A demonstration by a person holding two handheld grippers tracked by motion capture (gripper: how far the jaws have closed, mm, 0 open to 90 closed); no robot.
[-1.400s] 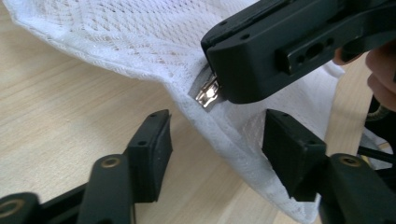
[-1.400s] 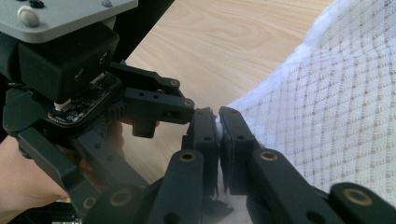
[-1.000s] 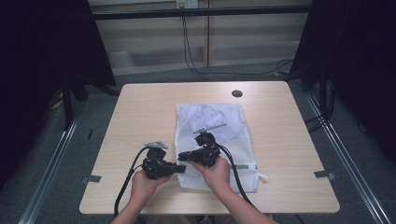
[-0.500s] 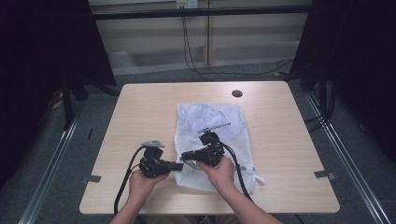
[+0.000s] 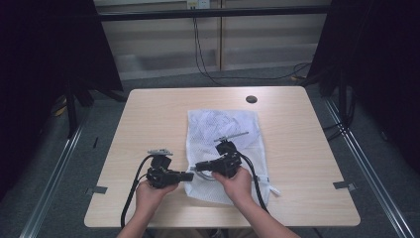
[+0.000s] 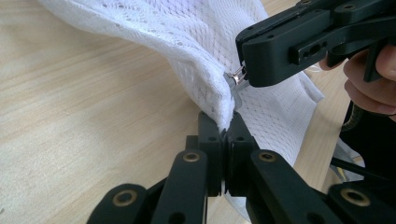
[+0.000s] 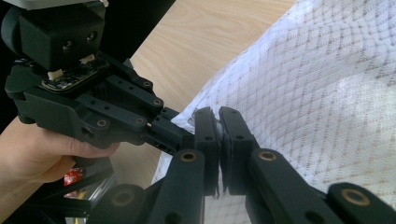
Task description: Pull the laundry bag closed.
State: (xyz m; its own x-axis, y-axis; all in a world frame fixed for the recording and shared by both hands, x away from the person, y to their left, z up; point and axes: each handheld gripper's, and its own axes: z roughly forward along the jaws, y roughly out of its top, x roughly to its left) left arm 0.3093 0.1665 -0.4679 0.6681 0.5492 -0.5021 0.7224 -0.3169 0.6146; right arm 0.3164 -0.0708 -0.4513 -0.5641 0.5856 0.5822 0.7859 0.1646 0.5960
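No text, label, brand, number or sign can be read anywhere — not on the white mesh laundry bag point(image 5: 223, 148), nor on the light wooden table point(image 5: 148, 119), nor on the black grippers.

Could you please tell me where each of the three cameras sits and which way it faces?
High view: above the person's side, looking forward and down on the pale wooden table; forearms and hands show.
Left gripper view: on the left gripper, facing the white mesh laundry bag.
Right gripper view: on the right gripper, facing that bag.
Shared: both gripper views show the other gripper.
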